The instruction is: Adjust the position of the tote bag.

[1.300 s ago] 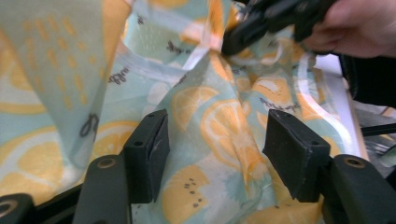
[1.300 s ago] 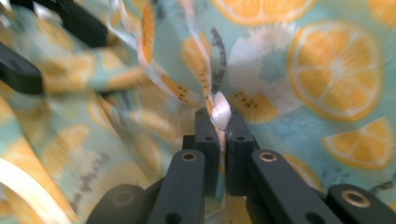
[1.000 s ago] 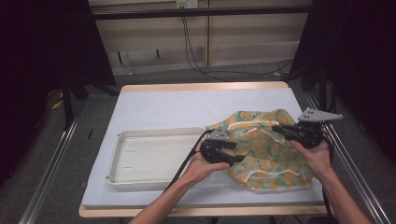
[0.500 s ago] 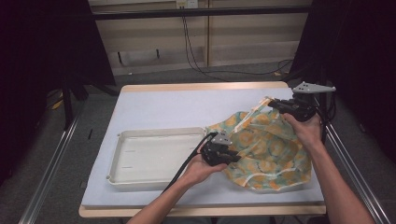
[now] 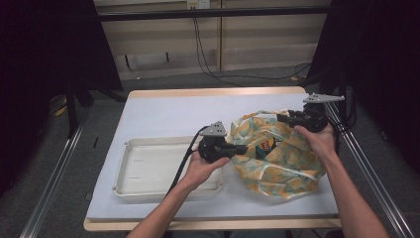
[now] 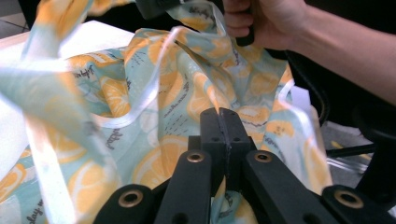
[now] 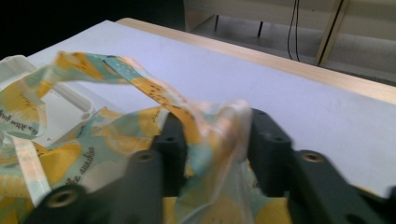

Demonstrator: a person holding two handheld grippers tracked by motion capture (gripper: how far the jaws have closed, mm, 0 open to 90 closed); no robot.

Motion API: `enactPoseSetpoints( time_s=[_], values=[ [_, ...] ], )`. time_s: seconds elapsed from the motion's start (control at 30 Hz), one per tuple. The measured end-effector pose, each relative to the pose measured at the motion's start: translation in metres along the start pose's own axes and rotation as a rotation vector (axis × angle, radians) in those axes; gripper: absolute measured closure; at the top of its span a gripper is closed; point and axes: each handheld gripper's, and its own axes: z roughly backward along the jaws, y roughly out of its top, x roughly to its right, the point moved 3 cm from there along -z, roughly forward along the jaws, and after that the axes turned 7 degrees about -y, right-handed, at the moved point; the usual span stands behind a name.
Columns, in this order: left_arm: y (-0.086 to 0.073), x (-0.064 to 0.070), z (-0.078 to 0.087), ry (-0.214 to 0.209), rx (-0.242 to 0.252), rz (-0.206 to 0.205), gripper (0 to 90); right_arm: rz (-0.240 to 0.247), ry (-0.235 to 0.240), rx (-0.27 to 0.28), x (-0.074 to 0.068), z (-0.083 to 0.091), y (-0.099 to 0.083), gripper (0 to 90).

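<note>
While both grippers work on it, the scene reads as follows.

Bag: a soft cloth bag [image 5: 277, 156] printed with orange slices on pale green, slumped on the right half of the table [image 5: 163, 114], just right of the tray.
Bag's mouth: pulled apart between the two grippers, its long axis running from the near left up to the far right, with something dark showing inside.
Left gripper [image 5: 242, 148]: jaws clenched together on the bag's near left edge; in the left gripper view [image 6: 223, 122] they press flat against each other, the cloth rising right behind them.
Right gripper [image 5: 283, 118]: lifts the far right rim, its jaws standing apart with a bunch of cloth and a strap [image 7: 140, 84] between them [image 7: 212, 135]; I cannot tell if it truly grips or only hooks the rim.
Nearer hand: neither; each holds an opposite end.
Fabric: thin, limp, wrinkled, with pale ribbon-like trim.
Tray [image 5: 130, 171]: shallow, cream plastic, rounded corners, to the left of the bag.
</note>
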Motion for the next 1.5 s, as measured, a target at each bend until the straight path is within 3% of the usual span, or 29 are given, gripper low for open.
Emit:
enactPoseSetpoints(
  time_s=[0.13,0.37,0.57,0.63,0.73,0.83,0.97,1.1,1.2,1.27,1.33,1.4,1.43,1.5],
  values=[
    [0.000,-0.001,-0.001,0.006,0.004,0.000,90.0,-0.004,0.005,0.010,0.002,0.013,-0.001,42.0],
    [-0.001,-0.007,0.002,0.020,0.017,0.021,90.0,-0.015,0.015,0.082,0.004,0.046,0.008,29.0],
    [0.000,-0.007,0.002,0.016,0.028,0.024,90.0,-0.004,0.021,0.119,0.001,0.062,0.008,32.9],
    [0.001,-0.008,0.003,0.026,0.031,0.029,90.0,0.029,0.075,0.112,-0.013,0.064,0.007,40.8],
    [0.002,-0.011,0.005,0.030,0.050,0.034,90.0,0.071,0.124,0.078,-0.034,0.062,0.004,45.7],
    [0.006,-0.009,0.008,0.036,0.059,0.033,90.0,0.100,0.139,0.053,-0.048,0.054,-0.002,41.8],
    [0.009,-0.007,0.010,0.030,0.069,0.017,90.0,0.130,0.132,0.004,-0.054,0.039,-0.014,31.5],
    [0.013,-0.003,0.014,0.030,0.091,0.022,90.0,0.168,0.092,-0.053,-0.052,0.021,-0.026,31.1],
    [0.014,-0.003,0.018,0.040,0.085,0.003,90.0,0.171,0.036,-0.072,-0.041,0.013,-0.030,56.3],
    [0.013,-0.004,0.021,0.055,0.081,0.005,90.0,0.141,0.016,-0.069,-0.032,0.012,-0.029,82.4],
    [0.011,-0.007,0.026,0.084,0.061,-0.012,90.0,0.108,0.022,-0.048,-0.021,0.014,-0.025,89.5],
    [0.009,-0.009,0.030,0.083,0.064,-0.003,90.0,0.082,0.018,-0.023,-0.011,0.017,-0.020,90.0],
    [0.009,-0.008,0.029,0.084,0.068,0.001,90.0,0.063,0.051,-0.013,-0.007,0.020,-0.016,90.0],
    [0.008,-0.008,0.027,0.087,0.042,-0.014,90.0,0.076,0.043,-0.010,-0.007,0.020,-0.009,90.0]
  ],
)
